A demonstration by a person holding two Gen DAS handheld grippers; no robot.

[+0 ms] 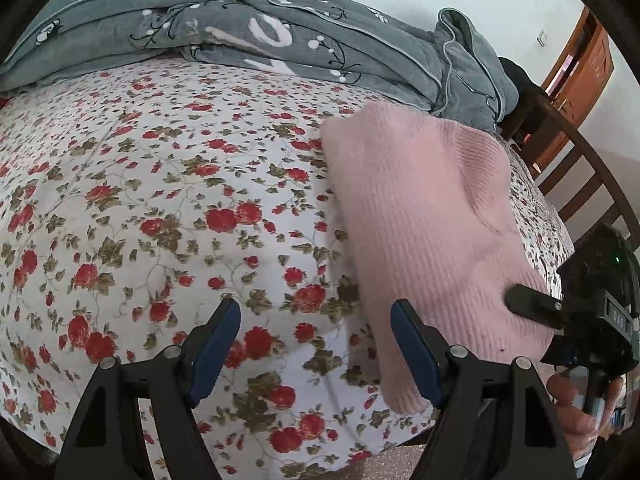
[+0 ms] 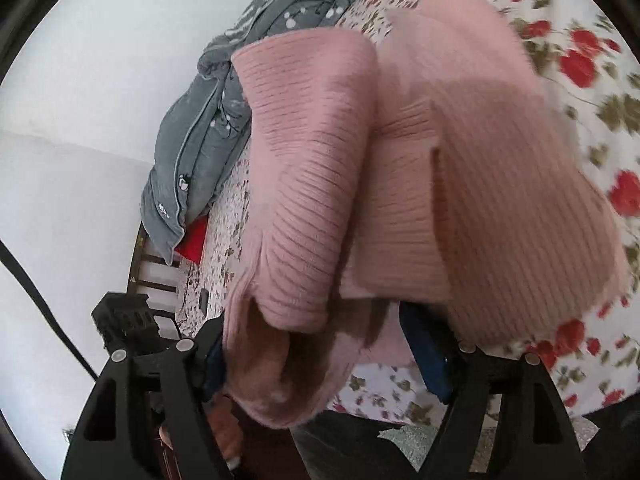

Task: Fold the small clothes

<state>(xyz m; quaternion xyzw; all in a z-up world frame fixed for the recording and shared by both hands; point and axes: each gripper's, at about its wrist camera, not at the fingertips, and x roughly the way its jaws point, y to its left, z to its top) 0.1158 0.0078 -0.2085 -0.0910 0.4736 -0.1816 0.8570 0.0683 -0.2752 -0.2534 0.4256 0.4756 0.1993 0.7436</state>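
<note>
One pink ribbed sweater (image 1: 432,216) lies folded on the bed (image 1: 160,200), right of centre in the left wrist view. The left gripper (image 1: 316,344) stands wide and empty over the floral sheet. The right gripper (image 2: 320,344) stands wide, sweater edge between its fingers (image 2: 430,354), unpinched. One grey quilt (image 1: 240,28) lies bunched along the top.

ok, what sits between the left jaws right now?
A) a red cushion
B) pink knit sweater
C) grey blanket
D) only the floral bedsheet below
D: in the left wrist view the left gripper has its jaws apart over the bare floral bedsheet, with the pink sweater lying just off to one side and the grey blanket far back.
</note>
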